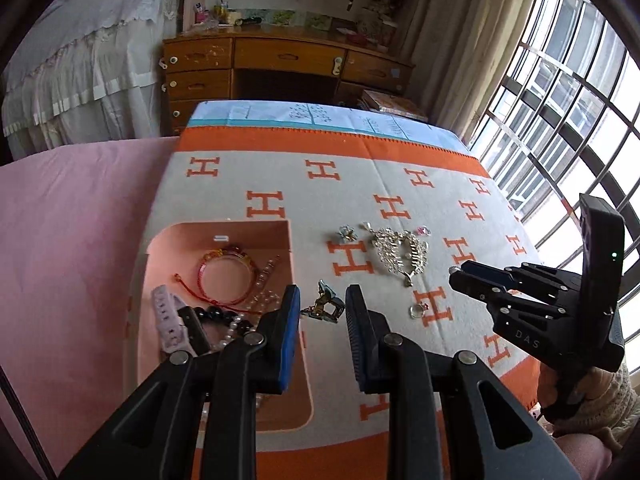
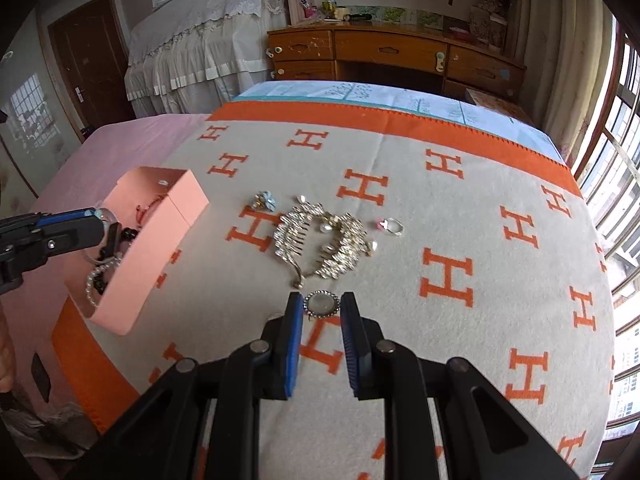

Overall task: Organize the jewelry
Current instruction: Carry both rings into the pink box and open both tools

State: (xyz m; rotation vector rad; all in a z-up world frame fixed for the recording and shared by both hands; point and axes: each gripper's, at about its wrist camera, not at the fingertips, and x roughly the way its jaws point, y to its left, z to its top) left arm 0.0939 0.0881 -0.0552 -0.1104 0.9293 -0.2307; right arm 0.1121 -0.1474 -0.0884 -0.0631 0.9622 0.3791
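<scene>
A pink box (image 1: 280, 227) (image 2: 168, 232) on the blanket holds a red bracelet (image 1: 224, 276), pearls and black beads. My left gripper (image 1: 322, 308) is open above the box edge, with a small gold clip (image 1: 325, 305) between its fingertips. My right gripper (image 2: 320, 306) is shut on a round white brooch (image 2: 321, 304) and shows in the left wrist view (image 1: 456, 274). On the blanket lie a crystal hair comb (image 2: 320, 242) (image 1: 398, 252), a blue brooch (image 2: 264, 201), a ring with a pink stone (image 2: 390, 226) and a second ring (image 1: 418, 310).
The orange and grey H-pattern blanket (image 2: 460, 208) covers a bed with a pink sheet (image 1: 68, 220) to the left. A wooden desk (image 2: 392, 56) stands behind. A barred window (image 1: 560, 100) is at the right.
</scene>
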